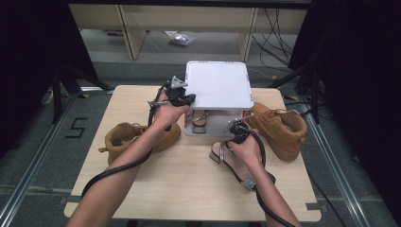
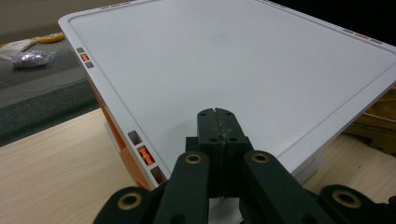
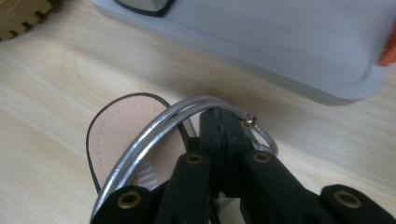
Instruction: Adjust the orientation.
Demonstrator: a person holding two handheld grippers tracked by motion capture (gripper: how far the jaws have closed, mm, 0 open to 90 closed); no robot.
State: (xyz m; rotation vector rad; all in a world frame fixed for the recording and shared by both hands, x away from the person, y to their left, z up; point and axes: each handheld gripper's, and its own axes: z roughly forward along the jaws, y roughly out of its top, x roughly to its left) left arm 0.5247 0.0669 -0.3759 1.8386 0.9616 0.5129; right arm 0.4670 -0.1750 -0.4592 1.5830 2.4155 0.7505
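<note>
- Silver strap of the sandal [image 3: 140, 144] sits right at my right gripper [image 3: 225, 122]; jaws closed, strap arcs over and round the tips. Looks like a pinch on the strap, can't fully confirm what's betw. the pads.
- Sandal [image 1: 236, 163] lies on the counter [image 1: 189, 184], just in front of the white shoe box [image 1: 218, 85]. Its long axis runs from the toe nr the box back toward me and to the right, heel end by my right forearm.
- Left gripper [image 2: 219, 126]: jaws closed, empty, tips resting over the near-left corner of the box lid [image 2: 243, 60]. In the high view it's at the lid's left edge [image 1: 182, 96].
- Box front is open below the lid; another sandal [image 1: 199, 119] is already inside.
- Key relation: the box opening is straight ahead of the right jaws, toe pointing at it. Right hand is much the nearer to the sandal; I reckon next move = lift and slide it fwd into the box, left steadying the lid.
- Tan boots flank the box: one left [image 1: 137, 137], one right [image 1: 281, 127]. Both apart from the sandal's path.
</note>
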